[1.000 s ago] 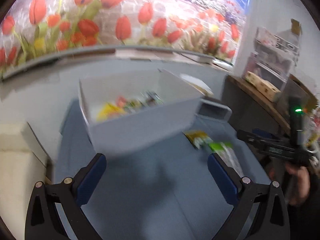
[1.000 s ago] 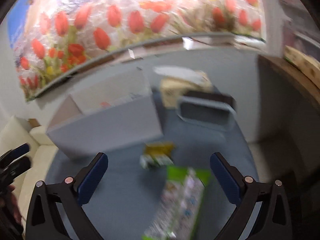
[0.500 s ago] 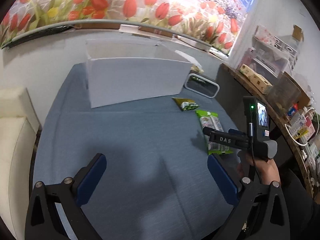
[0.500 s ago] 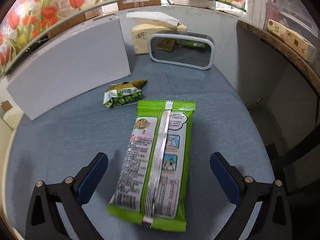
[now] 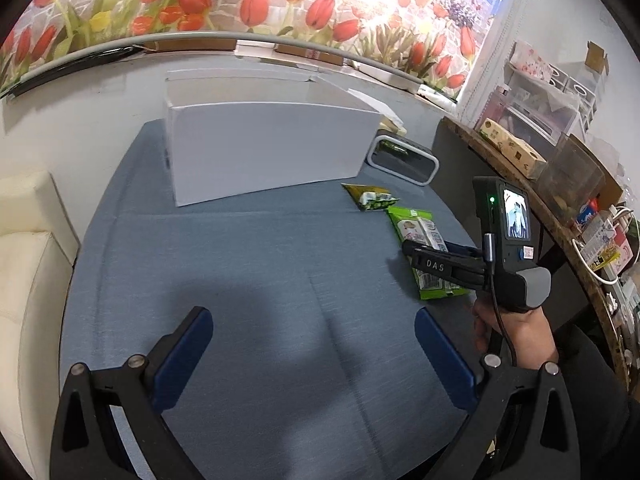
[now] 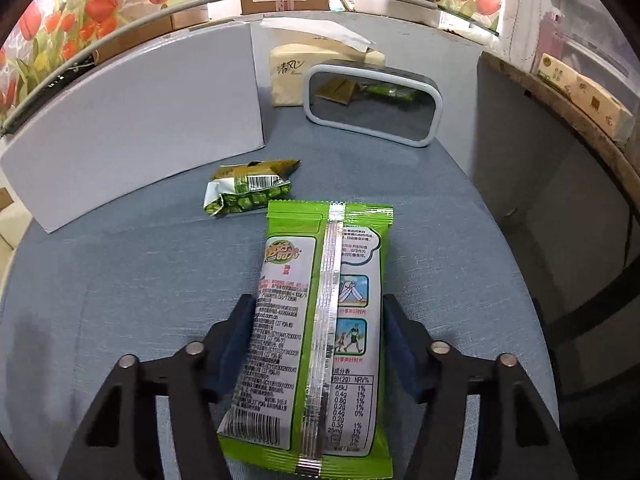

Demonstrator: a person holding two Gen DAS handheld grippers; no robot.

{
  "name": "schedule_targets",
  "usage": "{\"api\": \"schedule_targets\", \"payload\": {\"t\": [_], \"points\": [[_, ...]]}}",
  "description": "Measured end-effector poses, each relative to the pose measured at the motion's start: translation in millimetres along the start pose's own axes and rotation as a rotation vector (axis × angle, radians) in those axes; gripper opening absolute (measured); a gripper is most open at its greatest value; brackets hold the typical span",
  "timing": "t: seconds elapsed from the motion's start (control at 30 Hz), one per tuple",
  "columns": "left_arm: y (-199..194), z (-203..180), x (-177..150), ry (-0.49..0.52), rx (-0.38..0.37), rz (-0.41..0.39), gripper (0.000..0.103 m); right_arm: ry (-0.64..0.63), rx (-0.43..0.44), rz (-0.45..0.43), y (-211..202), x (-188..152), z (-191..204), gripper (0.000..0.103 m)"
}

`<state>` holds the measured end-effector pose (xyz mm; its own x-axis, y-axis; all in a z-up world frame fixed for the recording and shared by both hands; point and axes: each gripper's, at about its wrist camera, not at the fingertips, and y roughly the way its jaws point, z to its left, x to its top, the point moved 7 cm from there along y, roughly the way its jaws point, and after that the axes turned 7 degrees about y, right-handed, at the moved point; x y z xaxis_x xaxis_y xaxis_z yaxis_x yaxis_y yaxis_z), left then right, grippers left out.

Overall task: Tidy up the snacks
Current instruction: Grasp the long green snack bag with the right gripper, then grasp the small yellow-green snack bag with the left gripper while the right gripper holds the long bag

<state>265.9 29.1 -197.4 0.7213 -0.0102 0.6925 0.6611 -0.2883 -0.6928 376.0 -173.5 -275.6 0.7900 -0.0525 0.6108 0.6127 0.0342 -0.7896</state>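
Right gripper (image 6: 318,340) straddles the one large green snack packet (image 6: 320,320) lying on the blue tabletop (image 6: 120,280), its jaws closing against the packet's sides. Left gripper (image 5: 314,354) hovers wide open, empty. One small crumpled green packet (image 6: 250,192) lies beside one white box (image 6: 140,132).

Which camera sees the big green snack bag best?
The right wrist view: the green bag fills the middle, print readable, between the closing right tool. In the left wrist view the bag is small, far off and partly hidden by that tool.
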Motion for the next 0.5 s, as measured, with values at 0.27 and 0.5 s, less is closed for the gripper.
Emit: {"api": "schedule_targets", "payload": {"t": [0.27,0.5], "points": [[37,-38,34,0.116,0.018,0.007,0.103,-0.026,0.078,-0.078,-45,-3,-19,0.062],[118,-75,74,0.112,0.034,0.064,0.103,0.021,0.126,-0.132,-94,-22,-64,0.062]]}}
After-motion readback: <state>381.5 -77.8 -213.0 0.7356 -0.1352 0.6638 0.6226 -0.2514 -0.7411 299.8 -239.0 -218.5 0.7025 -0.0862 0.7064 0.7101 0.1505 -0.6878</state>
